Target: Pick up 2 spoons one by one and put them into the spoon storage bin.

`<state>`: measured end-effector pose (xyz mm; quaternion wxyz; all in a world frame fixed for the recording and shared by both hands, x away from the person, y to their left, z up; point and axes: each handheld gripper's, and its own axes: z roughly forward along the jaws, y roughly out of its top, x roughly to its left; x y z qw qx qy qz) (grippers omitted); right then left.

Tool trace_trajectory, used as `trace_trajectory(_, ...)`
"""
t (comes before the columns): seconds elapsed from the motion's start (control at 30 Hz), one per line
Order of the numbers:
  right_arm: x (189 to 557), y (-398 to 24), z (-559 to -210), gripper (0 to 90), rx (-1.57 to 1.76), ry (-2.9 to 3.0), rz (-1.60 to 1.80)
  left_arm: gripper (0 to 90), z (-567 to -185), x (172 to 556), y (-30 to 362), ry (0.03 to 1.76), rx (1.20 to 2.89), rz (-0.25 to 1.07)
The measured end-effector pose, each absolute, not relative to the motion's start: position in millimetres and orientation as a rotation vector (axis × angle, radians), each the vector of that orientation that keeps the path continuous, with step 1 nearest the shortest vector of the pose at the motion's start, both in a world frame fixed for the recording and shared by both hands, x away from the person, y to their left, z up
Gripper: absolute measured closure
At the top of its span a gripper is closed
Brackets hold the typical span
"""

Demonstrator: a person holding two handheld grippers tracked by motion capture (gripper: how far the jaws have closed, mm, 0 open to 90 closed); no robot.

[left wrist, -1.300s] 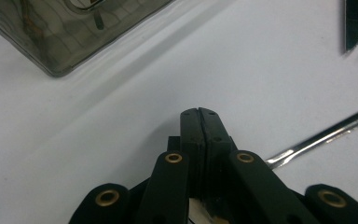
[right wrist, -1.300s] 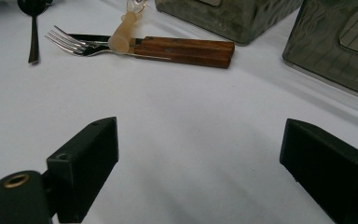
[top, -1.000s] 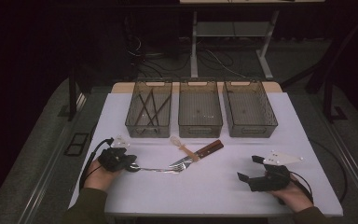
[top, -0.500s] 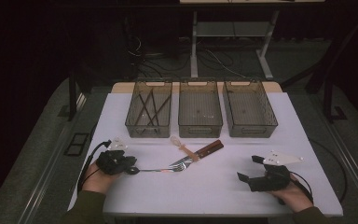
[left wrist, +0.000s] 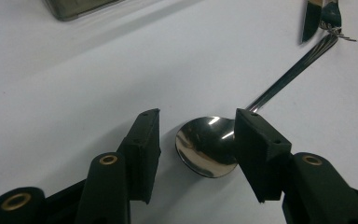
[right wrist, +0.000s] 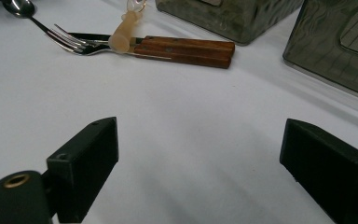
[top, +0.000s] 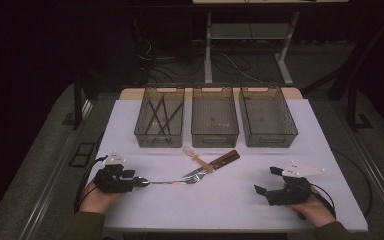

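A steel spoon (left wrist: 205,147) lies on the white table (top: 230,205), its bowl toward the near left and its handle (top: 167,181) running right to a fork (top: 192,177). My left gripper (left wrist: 198,151) stands open with the spoon's bowl between its jaws; the right pad (left wrist: 258,154) sits at the bowl's edge, the left pad is apart from it. In the high view the left gripper (top: 139,181) rests low at the near left. My right gripper (top: 266,181) is wide open over bare table at the near right, nothing in it (right wrist: 205,163).
A wooden-handled knife (top: 222,161) lies beside the fork (right wrist: 74,42), with a small pale plastic utensil (top: 194,155) across them. Three grey bins stand at the back: the left bin (top: 145,135) holds dark sticks; the middle bin (top: 215,136) and right bin (top: 270,137) look bare.
My left hand has eased slightly toward the near left. The spoon and the right gripper have stayed where they were.
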<state>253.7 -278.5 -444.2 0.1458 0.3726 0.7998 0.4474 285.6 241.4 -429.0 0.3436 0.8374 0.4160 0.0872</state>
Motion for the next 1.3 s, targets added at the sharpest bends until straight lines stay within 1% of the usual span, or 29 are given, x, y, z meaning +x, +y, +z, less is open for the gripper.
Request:
trace_trajectory(0.37,253.9,-278.8,-444.3,11.1,1.074,2.306,1.286,52.6,-434.3,285.9,236.1,1.055,2.226,0.205)
trace_trajectory(0.63,253.7,-278.5,-444.3,11.1,1.071,2.307,1.282,55.9,-436.0,282.1,234.3,1.032,2.242,0.202)
trace_trajectory(0.8,253.7,-278.2,-444.3,11.1,1.069,2.308,1.28,60.0,-435.9,279.2,236.9,1.005,2.253,0.198)
trace_trajectory(1.2,254.0,-278.0,-444.6,11.1,1.066,2.309,1.278,63.3,-436.6,269.0,238.2,0.933,2.266,0.198)
trace_trajectory(1.3,254.1,-278.0,-444.6,11.1,1.065,2.31,1.277,67.5,-435.8,266.0,239.9,0.915,2.268,0.211)
